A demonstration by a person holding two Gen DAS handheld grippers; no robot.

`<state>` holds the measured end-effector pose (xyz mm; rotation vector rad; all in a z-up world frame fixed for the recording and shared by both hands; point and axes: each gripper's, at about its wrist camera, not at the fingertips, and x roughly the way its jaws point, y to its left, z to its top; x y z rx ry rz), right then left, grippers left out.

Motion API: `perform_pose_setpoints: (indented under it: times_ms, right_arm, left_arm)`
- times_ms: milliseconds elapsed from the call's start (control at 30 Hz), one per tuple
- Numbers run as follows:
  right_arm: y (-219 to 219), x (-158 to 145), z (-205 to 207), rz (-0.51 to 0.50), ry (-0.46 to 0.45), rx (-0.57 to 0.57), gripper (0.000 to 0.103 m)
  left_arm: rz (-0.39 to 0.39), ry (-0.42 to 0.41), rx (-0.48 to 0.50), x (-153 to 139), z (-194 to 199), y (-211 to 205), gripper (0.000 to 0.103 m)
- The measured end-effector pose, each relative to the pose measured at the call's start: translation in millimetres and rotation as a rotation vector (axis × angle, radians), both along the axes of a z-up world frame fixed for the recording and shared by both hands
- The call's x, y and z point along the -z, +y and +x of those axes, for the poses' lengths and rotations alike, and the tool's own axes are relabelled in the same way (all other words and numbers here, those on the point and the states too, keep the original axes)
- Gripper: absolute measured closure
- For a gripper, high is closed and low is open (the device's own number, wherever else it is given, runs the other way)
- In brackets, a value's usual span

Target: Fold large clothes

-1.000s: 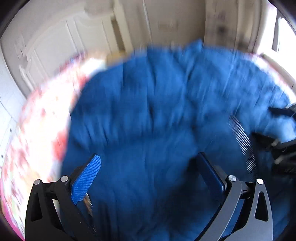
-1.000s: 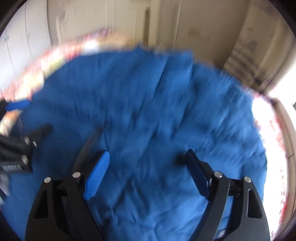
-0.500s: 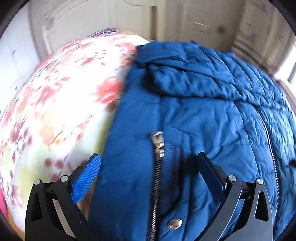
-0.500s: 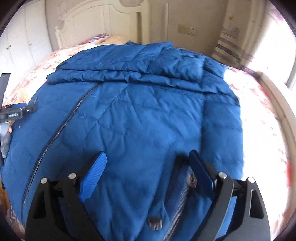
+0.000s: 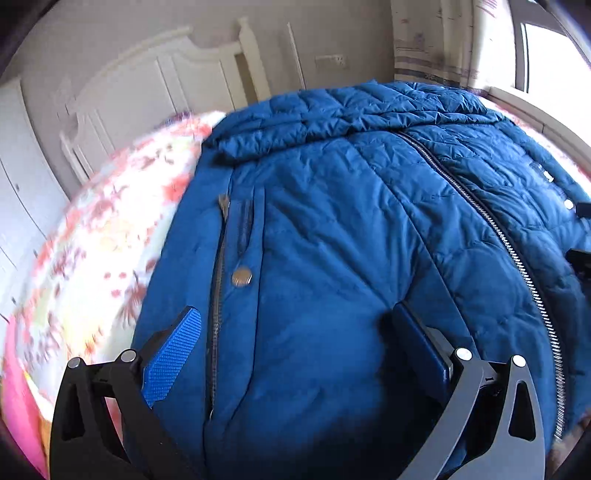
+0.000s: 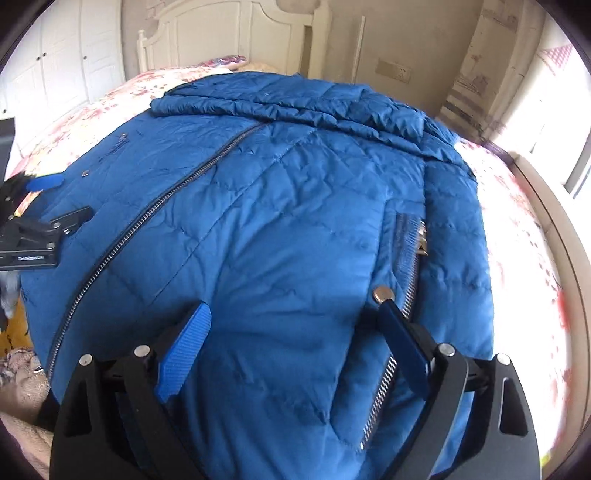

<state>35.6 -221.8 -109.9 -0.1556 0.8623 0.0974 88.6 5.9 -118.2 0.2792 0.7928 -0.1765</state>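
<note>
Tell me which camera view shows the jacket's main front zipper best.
The right wrist view: the front zipper runs unbroken from the folded top down to the near hem. The left wrist view shows the same zipper along the right side, stretched by the lens.

Home bedroom. Bed (image 6: pixel 517 206) with floral sheet, white carved headboard (image 6: pixel 236 33) against beige wall. White wardrobe (image 6: pixel 62 62) doors with small knobs on left. Wall socket (image 6: pixel 394 70) beside headboard. Bright window (image 5: pixel 554 59) with striped curtain (image 5: pixel 428 40) on right. Blue coat (image 6: pixel 295 206) spread on bed.
</note>
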Motion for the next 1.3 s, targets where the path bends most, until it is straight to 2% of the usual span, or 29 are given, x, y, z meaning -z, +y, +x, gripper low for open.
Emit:
perform_pose_setpoints:
  times_ms: [100,167,233,300,367,433,533,733,833,933,967,1000,1033,1100,1200,1300]
  right_arm:
    - [5.5,-11.3,-17.1,0.013,-0.062,-0.044,0.012]
    - [12.6,-12.4,-29.8,0.022,-0.092,-0.084,0.012]
    - [21.8,-0.8,-40.1,0.014,-0.081,-0.137,0.012]
    - [19.7,15.4,-39.3,0.01,-0.05,-0.122,0.011]
    - [11.2,15.2,-43.0,0.065,-0.057,-0.119,0.011]
    - [7.3,7.3,-52.2,0.039,-0.066,-0.124,0.013]
    - [-15.9,-2.1,-73.9,0.036,-0.117,-0.06,0.013]
    - [-83.8,8.3,-112.4,0.094,-0.099,0.149,0.013]
    - [-101.9,16.9,-117.2,0.183,-0.083,0.183,0.012]
    - [-101.4,24.5,-113.3,0.208,-0.075,0.176,0.013]
    - [-98.0,24.4,-112.3,0.209,-0.08,0.161,0.017]
    - [-93.8,23.8,-111.5,0.207,-0.082,0.145,0.027]
    - [-90.4,23.0,-110.6,0.194,-0.084,0.144,0.029]
    - [-87.8,21.3,-109.6,0.187,-0.094,0.144,0.04]
    - [-89.7,21.2,-110.2,0.19,-0.096,0.145,0.043]
    - [-92.6,23.8,-110.6,0.208,-0.092,0.155,0.036]
  left_arm:
    - [-0.012,-0.04,-0.004,-12.2,-18.4,9.4,0.005]
    - [-0.032,-0.055,0.032,-10.6,-26.8,10.7,0.005]
    - [-0.01,-0.061,0.066,-1.0,-41.5,6.8,0.004]
    - [0.002,-0.06,0.063,9.9,-47.0,8.6,0.004]
    - [-0.054,-0.042,0.056,11.3,-46.4,16.5,0.004]
    - [-0.045,-0.031,0.053,5.2,-45.5,20.5,0.004]
    - [-0.017,-0.091,0.026,-5.2,-55.8,32.7,0.004]
    - [-0.072,-0.079,-0.102,-1.7,-52.4,89.3,0.004]
    - [-0.128,-0.049,-0.115,4.5,-48.5,107.1,0.004]
    - [-0.174,-0.027,-0.107,9.6,-46.0,113.4,0.004]
    - [-0.186,-0.02,-0.105,10.6,-45.9,115.1,0.004]
    - [-0.2,-0.007,-0.101,11.9,-47.0,117.0,0.004]
    - [-0.224,0.018,-0.093,12.9,-45.7,119.3,0.004]
    - [-0.24,0.043,-0.079,11.8,-47.1,121.7,0.005]
    - [-0.264,0.042,-0.056,10.6,-55.5,121.7,0.016]
    - [-0.259,0.043,-0.056,10.8,-54.1,120.0,0.014]
